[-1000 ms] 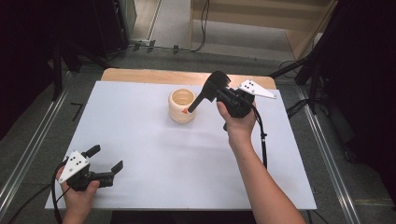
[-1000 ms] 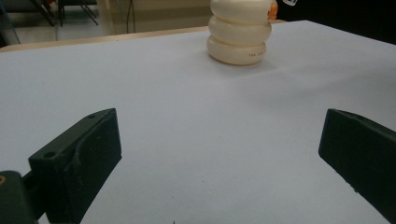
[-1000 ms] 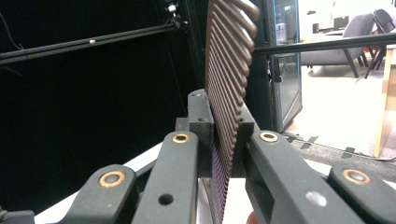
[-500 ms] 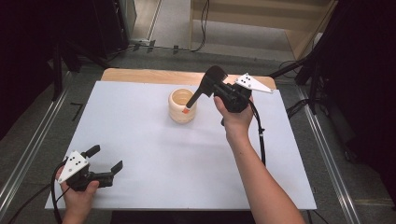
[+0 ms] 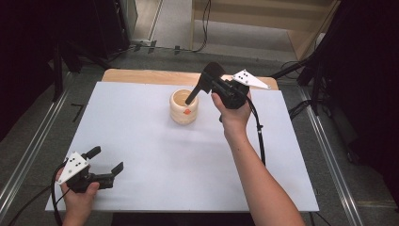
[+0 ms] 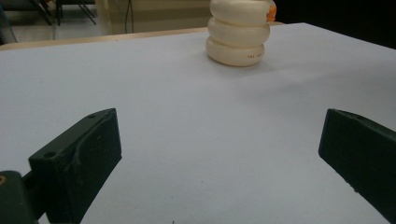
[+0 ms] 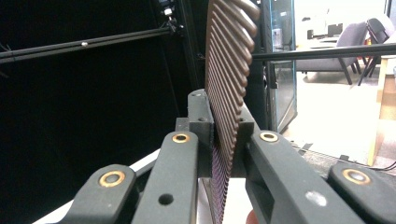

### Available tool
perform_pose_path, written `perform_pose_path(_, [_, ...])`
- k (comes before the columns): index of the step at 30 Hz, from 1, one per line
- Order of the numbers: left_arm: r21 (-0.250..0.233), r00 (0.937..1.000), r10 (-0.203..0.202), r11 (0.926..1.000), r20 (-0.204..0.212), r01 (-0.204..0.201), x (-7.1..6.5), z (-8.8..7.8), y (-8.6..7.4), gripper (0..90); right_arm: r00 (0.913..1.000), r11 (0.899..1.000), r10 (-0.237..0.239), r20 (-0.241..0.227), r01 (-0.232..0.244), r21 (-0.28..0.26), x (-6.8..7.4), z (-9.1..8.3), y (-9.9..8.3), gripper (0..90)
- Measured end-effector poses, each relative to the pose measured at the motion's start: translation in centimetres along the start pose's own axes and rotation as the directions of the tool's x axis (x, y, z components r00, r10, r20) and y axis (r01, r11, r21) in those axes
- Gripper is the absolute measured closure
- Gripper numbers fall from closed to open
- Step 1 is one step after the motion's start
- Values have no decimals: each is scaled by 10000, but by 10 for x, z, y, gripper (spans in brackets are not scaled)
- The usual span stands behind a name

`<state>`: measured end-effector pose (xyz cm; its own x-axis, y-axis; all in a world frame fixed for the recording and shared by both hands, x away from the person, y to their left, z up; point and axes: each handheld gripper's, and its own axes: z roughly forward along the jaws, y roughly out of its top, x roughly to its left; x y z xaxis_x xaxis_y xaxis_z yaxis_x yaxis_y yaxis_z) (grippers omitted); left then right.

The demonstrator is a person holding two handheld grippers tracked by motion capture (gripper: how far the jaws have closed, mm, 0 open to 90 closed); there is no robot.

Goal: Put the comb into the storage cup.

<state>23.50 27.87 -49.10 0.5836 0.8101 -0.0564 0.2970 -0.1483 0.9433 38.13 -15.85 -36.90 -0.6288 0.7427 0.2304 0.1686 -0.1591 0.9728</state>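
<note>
The counter (image 5: 141, 141) is seen from above and in front by the high view. It is skimmed low and close by the left gripper view, toward the cream ribbed holder (image 6: 239, 35), which is shared with the high view. The right gripper view is aimed level, outward at the room.

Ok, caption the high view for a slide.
Right tongs lower a dark utensil into the cream ribbed cup; left tongs rest open.
</note>
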Motion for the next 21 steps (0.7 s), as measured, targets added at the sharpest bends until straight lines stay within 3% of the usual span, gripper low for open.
perform_pose_path(21, [-19,10000,39,10000,27,-39,0,0,0,0,9992,9986,312,229,-322,423,-6,20,-24,829])
